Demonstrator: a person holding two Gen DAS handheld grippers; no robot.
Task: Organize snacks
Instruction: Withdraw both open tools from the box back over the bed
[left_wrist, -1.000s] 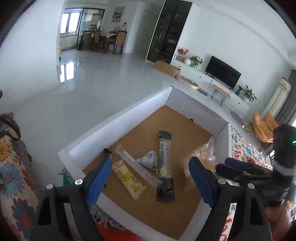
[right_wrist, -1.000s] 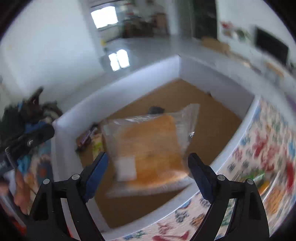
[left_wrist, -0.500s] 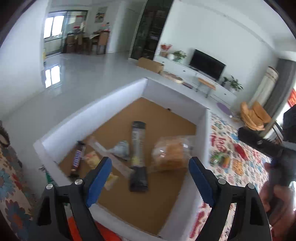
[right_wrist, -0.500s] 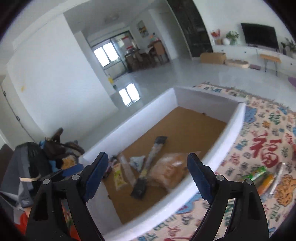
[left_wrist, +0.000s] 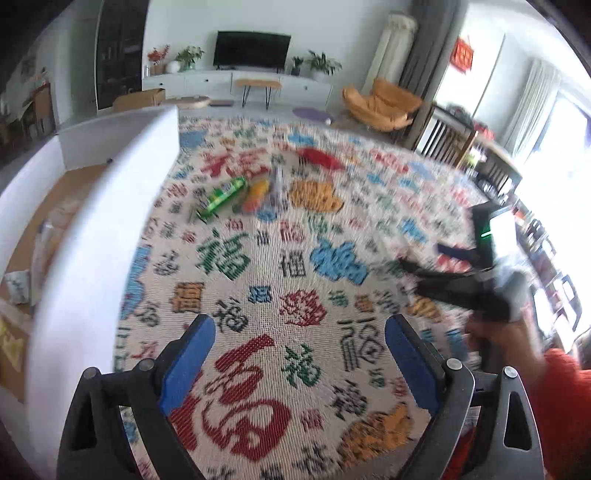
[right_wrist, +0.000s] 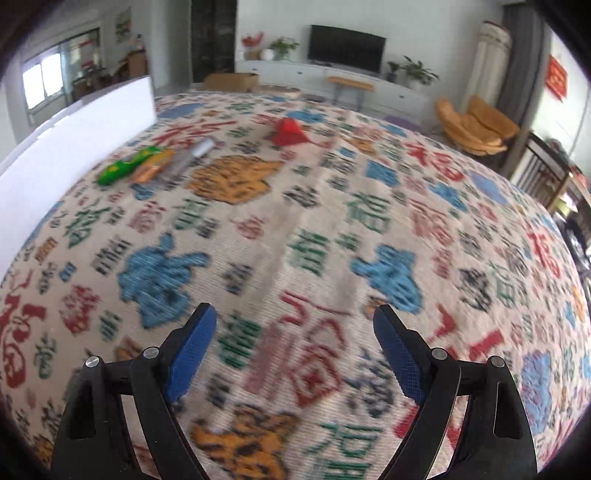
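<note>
Several loose snacks lie on the patterned carpet (left_wrist: 295, 258): a green packet (left_wrist: 221, 197), an orange packet (left_wrist: 255, 194), a clear tube (left_wrist: 277, 184) and a red packet (left_wrist: 319, 157). In the right wrist view they sit far ahead at the upper left: green packet (right_wrist: 122, 168), orange packet (right_wrist: 153, 166), red packet (right_wrist: 290, 131). My left gripper (left_wrist: 299, 328) hovers over bare carpet, its jaws opening with nothing between them. My right gripper (right_wrist: 294, 314) is open and empty too; the left wrist view shows the right gripper (left_wrist: 424, 258) blurred, held by a hand.
The white box (left_wrist: 92, 240) stands at the left, its wall (right_wrist: 74, 140) bordering the carpet. Inside lie a bag of bread (left_wrist: 55, 221) and a small silver packet (left_wrist: 16, 288). A red sleeve (left_wrist: 565, 398) is at the right edge.
Both grippers swung right, from over the box to over the carpet. The bread bag, earlier between the right fingers, now lies in the box. Both views are motion-blurred.
</note>
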